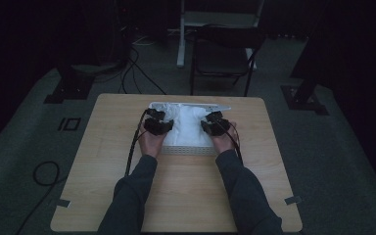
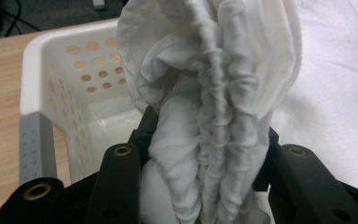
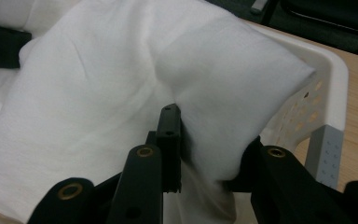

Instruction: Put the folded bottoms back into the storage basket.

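High view: the white cloth (image 1: 188,125) lies in the white basket (image 1: 188,150) at the table's (image 1: 186,196) twelve o'clock edge. Left gripper view: the left gripper (image 2: 205,161) clamps bunched cloth. Right gripper view: the right gripper (image 3: 209,154) pinches a fold.

A light wooden tabletop (image 1: 103,196) with rounded corners stands on a grey carpeted floor (image 1: 24,147). One thing rests directly on it: a white plastic basket (image 1: 188,150), set near the far edge and about midway between the left and right sides. The basket's walls are pierced with rows of round holes, and a grey post stands at each near corner. White cloth (image 1: 188,125) fills the basket and bulges above its rim. Small grey tabs (image 1: 61,202) stick out at the tabletop's near left and near right edges. Black cables (image 1: 44,174) lie on the floor to the left.
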A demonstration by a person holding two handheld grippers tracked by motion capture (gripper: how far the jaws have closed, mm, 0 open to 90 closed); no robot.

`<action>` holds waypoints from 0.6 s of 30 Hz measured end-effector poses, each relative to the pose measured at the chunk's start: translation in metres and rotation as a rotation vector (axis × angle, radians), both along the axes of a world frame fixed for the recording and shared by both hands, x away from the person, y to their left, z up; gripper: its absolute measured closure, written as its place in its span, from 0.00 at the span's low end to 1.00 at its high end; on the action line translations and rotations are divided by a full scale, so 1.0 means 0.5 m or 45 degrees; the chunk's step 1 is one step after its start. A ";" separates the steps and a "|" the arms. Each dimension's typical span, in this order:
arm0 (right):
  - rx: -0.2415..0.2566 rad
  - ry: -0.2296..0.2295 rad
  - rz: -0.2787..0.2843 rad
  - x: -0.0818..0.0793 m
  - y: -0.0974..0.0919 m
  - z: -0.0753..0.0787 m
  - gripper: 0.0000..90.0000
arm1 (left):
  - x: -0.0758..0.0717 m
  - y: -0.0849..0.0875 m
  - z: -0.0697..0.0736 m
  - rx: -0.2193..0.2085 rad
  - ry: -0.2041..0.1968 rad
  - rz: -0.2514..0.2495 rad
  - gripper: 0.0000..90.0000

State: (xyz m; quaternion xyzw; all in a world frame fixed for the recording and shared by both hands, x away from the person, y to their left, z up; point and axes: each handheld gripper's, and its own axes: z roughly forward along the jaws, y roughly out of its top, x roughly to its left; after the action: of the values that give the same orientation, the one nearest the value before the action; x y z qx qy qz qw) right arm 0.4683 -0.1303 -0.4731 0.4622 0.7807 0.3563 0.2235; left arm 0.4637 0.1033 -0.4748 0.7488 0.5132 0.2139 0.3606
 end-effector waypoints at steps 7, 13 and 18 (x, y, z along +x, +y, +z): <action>-0.018 0.009 0.004 -0.002 0.005 -0.005 0.80 | -0.002 -0.003 -0.002 0.027 0.007 0.019 0.65; -0.032 0.012 0.011 -0.002 0.009 -0.008 0.80 | -0.005 -0.001 -0.005 0.026 0.022 0.030 0.65; -0.057 0.021 0.007 -0.004 0.013 -0.010 0.80 | -0.005 -0.001 -0.014 0.030 0.046 0.037 0.65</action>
State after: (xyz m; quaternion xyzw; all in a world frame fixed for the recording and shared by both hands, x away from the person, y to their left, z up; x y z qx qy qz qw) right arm 0.4663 -0.1238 -0.4779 0.4579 0.7915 0.3356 0.2263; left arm 0.4612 0.1026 -0.4818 0.7491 0.5280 0.2117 0.3395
